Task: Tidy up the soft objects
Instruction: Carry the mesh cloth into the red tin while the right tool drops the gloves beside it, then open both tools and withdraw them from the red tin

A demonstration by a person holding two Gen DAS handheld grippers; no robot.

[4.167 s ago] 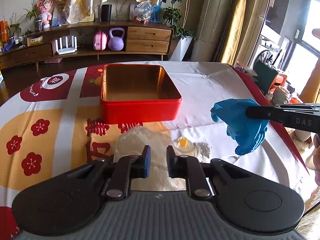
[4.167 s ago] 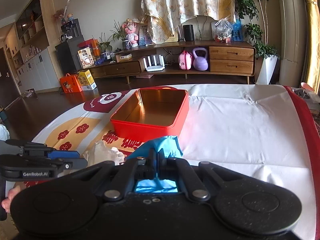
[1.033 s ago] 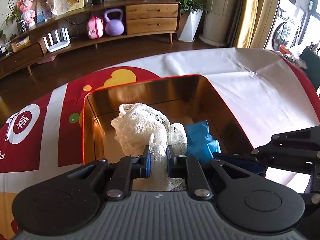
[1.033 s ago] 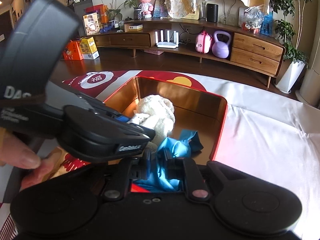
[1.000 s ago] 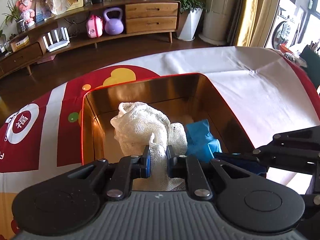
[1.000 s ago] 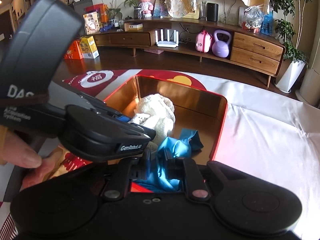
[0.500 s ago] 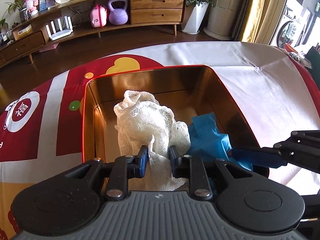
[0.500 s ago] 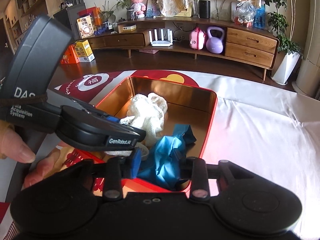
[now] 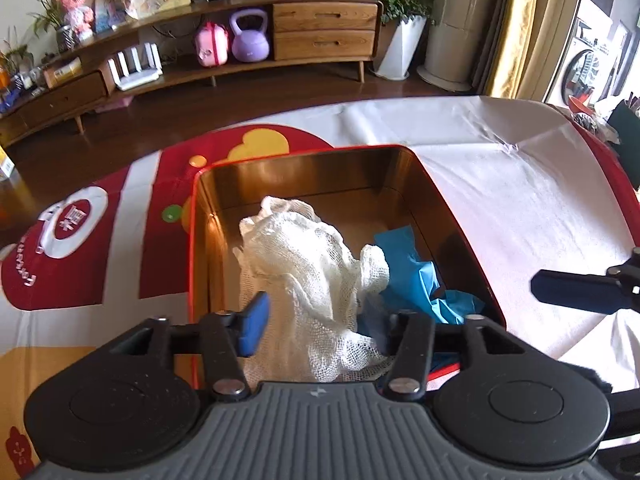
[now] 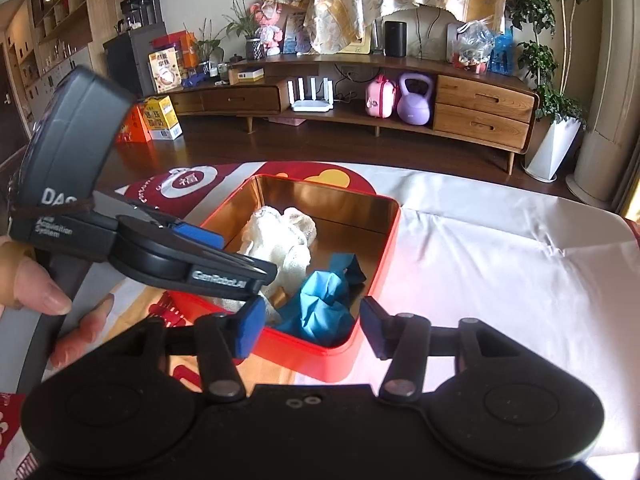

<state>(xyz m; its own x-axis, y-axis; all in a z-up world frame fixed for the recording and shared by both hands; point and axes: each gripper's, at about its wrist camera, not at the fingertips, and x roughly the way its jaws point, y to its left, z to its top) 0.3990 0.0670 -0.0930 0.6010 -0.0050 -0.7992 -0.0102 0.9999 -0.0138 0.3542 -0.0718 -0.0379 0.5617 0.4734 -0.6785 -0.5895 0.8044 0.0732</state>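
Note:
A red tin box (image 9: 468,248) with a gold inside stands on the table; it also shows in the right wrist view (image 10: 376,280). A white mesh cloth (image 9: 304,280) lies in its left part and a blue glove (image 9: 420,276) in its right part. In the right wrist view the cloth (image 10: 280,240) and the glove (image 10: 324,300) lie side by side. My left gripper (image 9: 324,324) is open over the box's near edge, around the cloth's near end. My right gripper (image 10: 310,326) is open and empty above the box's near wall.
The table carries a red, white and yellow printed cloth (image 9: 520,200). The right gripper's finger (image 9: 576,288) reaches in from the right beside the box. The left gripper's body (image 10: 140,248) and a hand lie at the left. A wooden sideboard (image 10: 400,92) stands behind.
Both grippers have opened and let go: the white cloth and the blue glove now lie loose in the red box. Both grippers have drawn back a little.

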